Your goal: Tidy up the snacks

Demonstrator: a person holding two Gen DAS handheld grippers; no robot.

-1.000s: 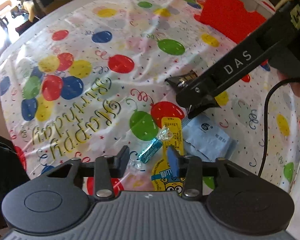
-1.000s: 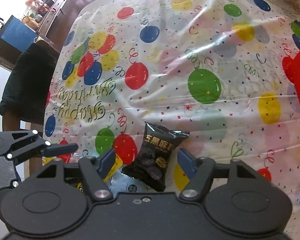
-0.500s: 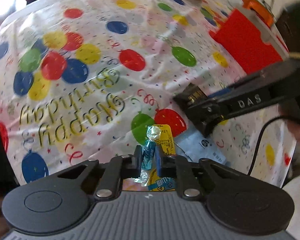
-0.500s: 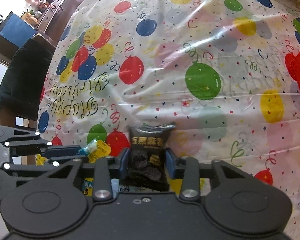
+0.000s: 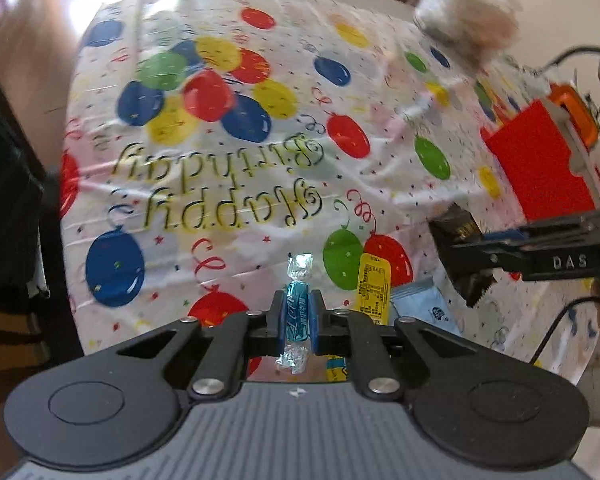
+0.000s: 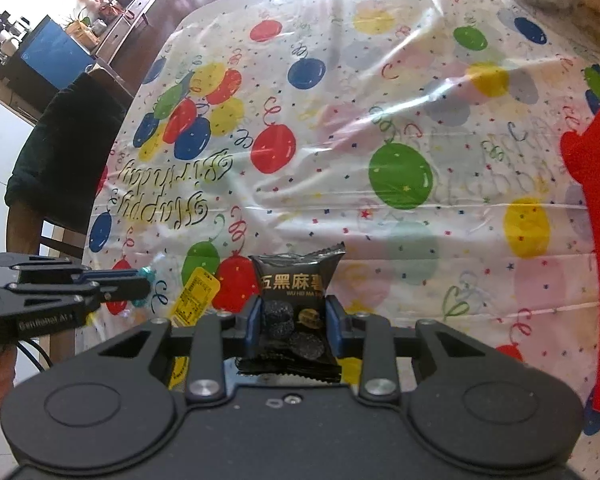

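Candy [image 5: 298, 312], loose a second ago, is now pinched in my left tool [image 5: 298, 314]; my right tool [image 6: 294, 322] has closed on the black packet [image 6: 296, 304].

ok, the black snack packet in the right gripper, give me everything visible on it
The black snack packet is a glossy, crinkled pillow pack with gold Chinese lettering, pictured dark round pieces and serrated end seals. It stands roughly upright, pinched at mid-body between the blue pads of the right gripper, which has just closed on it. Its top seal juts past the fingertips above the balloon tablecloth; whether its lower end touches the cloth is hidden.

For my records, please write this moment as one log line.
left gripper: shut on blue candy | right gripper: shut on black snack packet
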